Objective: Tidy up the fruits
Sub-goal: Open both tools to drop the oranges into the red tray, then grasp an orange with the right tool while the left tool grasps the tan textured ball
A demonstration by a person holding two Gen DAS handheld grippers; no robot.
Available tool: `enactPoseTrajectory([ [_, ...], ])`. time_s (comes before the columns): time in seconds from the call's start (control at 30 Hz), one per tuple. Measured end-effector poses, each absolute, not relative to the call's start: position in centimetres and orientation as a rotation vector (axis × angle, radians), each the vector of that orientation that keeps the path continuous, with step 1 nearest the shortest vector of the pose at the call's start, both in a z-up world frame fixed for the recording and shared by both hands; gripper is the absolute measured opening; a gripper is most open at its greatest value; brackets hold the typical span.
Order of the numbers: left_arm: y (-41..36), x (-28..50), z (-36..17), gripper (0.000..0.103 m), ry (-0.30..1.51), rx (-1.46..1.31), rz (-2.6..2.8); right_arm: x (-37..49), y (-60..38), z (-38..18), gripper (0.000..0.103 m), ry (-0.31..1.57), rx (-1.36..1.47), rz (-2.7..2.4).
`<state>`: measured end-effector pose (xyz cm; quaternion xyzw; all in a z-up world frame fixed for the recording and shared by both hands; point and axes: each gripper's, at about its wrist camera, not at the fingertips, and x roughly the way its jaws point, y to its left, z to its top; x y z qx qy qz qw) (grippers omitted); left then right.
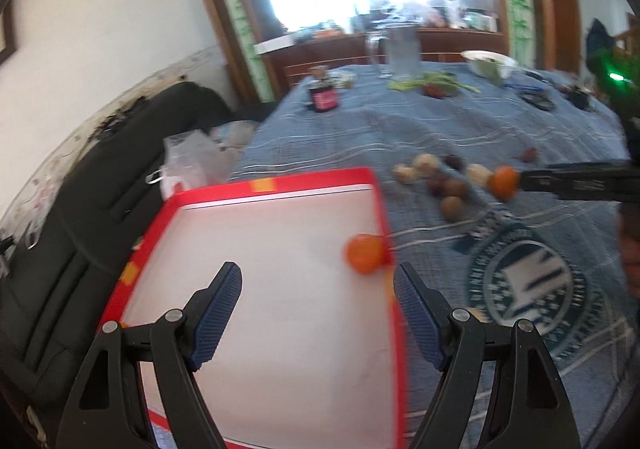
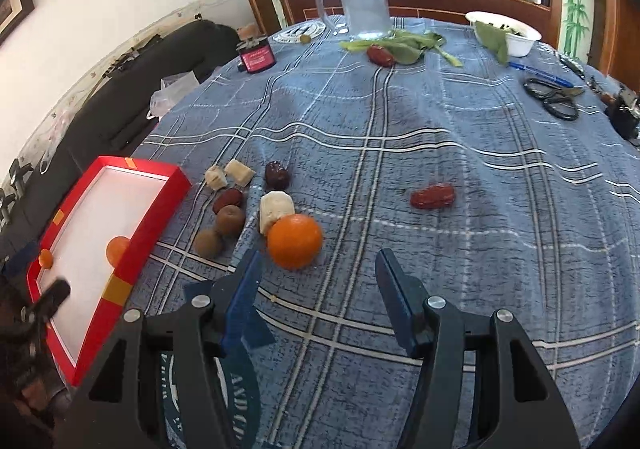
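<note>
A red tray [image 1: 312, 179] with a white floor lies at the table's left edge. My left gripper [image 1: 318, 273] hovers over it, open, with nothing between its fingers. A small orange fruit [image 1: 366, 259] rests inside by the tray's right wall. In the right wrist view the tray [image 2: 116, 289] holds two small orange fruits [image 2: 117, 249]. My right gripper [image 2: 318, 257] is open low over the cloth. An orange [image 2: 295, 241] sits on the table just beyond its tips, nearer the left finger. Beside it lie kiwis [image 2: 230, 219], dark red dates [image 2: 277, 175] and pale fruit chunks [image 2: 275, 209].
Another red date [image 2: 433, 196] lies alone to the right. At the far side stand a glass pitcher [image 2: 366, 5], green leaves [image 2: 404, 43], a white bowl [image 2: 504, 33], scissors [image 2: 554, 97] and a pink-labelled jar [image 2: 257, 57]. A black sofa [image 1: 100, 209] borders the table's left.
</note>
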<state>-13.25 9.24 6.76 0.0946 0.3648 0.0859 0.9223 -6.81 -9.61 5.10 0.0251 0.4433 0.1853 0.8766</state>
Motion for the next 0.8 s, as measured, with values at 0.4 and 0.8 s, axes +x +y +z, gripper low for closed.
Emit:
enactPoseTrajectory([
  [0.4,6.0,-12.8,5.7,0.069,0.845,0.196,-0.033,-4.7,-7.5,3.1,0.036,0.978,0.024,0.406],
  [0.8,2.5,-11.8,2.8,0.036,0.968,0.255,-0.144,-5.1,-11.2,5.7,0.036,0.904,0.156,0.367],
])
